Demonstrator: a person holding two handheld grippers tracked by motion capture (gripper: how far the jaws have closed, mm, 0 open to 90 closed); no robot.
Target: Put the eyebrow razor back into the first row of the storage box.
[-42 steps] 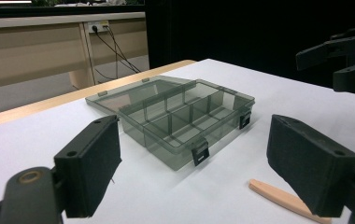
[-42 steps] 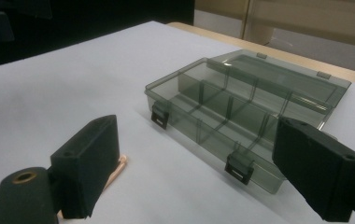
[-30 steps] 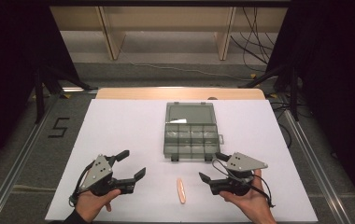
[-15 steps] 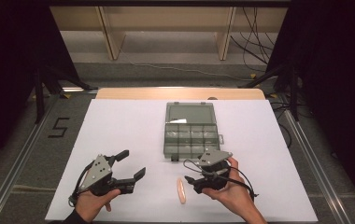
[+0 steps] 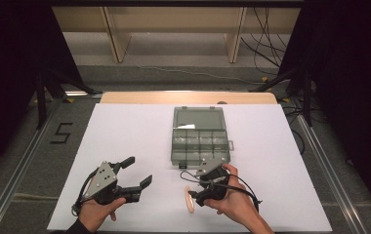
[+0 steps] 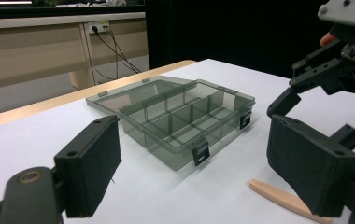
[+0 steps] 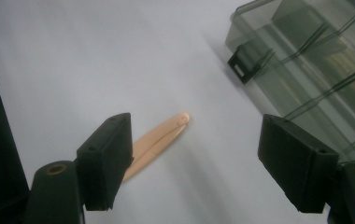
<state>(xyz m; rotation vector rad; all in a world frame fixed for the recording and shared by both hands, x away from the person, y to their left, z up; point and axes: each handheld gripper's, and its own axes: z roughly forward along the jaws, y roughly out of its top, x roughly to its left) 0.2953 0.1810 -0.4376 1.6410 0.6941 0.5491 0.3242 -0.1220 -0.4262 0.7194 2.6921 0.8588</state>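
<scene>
A slim peach-coloured pair of tweezers (image 5: 190,205) (image 7: 159,137) (image 6: 283,198) lies flat on the white table near its front edge. Just behind it stands an open smoky-grey compartment box (image 5: 200,141) (image 6: 180,121) (image 7: 315,70), lid folded back. My right gripper (image 5: 189,187) (image 7: 196,135) hovers right over the tweezers, pointing left and down. Its jaws have just been closing but still stand wide, and no pad touches the tweezers, whose near end is hidden behind one jaw. My left gripper (image 5: 139,169) (image 6: 194,140) rests open at the front left, with nothing between its jaws.
The white tabletop (image 5: 125,131) has a wooden strip along its far edge (image 5: 149,97). Beyond it stands a low wooden shelf (image 5: 174,29) with cables on the floor. Dark curtains flank both sides, and a "5" is marked on the floor (image 5: 61,132) at the left.
My right gripper has moved left from the front right to above the tweezers, and its jaws have narrowed somewhat. The left gripper, the tweezers and the box have stayed put.
</scene>
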